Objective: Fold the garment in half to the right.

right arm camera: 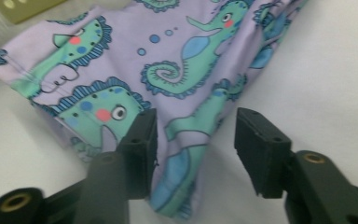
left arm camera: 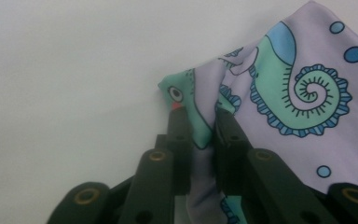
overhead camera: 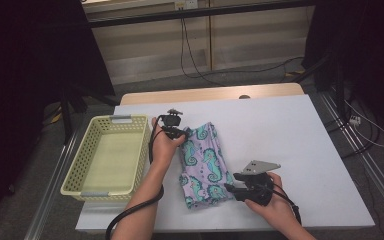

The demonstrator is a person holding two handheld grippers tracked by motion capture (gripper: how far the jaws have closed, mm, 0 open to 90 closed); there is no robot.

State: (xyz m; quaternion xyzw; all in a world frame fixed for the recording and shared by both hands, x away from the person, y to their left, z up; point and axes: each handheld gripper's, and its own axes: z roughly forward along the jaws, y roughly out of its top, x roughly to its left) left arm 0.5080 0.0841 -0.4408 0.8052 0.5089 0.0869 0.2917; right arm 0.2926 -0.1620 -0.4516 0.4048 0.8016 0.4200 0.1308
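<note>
Nearest the person, the right gripper (overhead camera: 230, 189) lies low over the white surface (overhead camera: 280, 130) at the near right corner of a folded cloth (overhead camera: 205, 165), lilac with green seahorses. In the right gripper view its jaws stand apart: the near edge of the cloth (right arm camera: 168, 84) lies between them, but the right-hand pad is clear of the fabric, so nothing is clamped. The grey three-cornered plate on top of this gripper tilts toward the far side.

The cloth lies flat on the surface, roughly in the middle, with its long side running away from the person and a few wrinkles along its near end.

Farther off, the left gripper (overhead camera: 184, 133) meets the far left corner of the cloth. In the left gripper view its jaws are drawn close together with a fold of the cloth (left arm camera: 298, 88) pinched between them, the corner poking out just past the tips.

Just left of the cloth stands a pale yellow basket (overhead camera: 87, 150) with slotted walls, at the left edge of the surface. Beyond the surface, cables trail across the floor.
</note>
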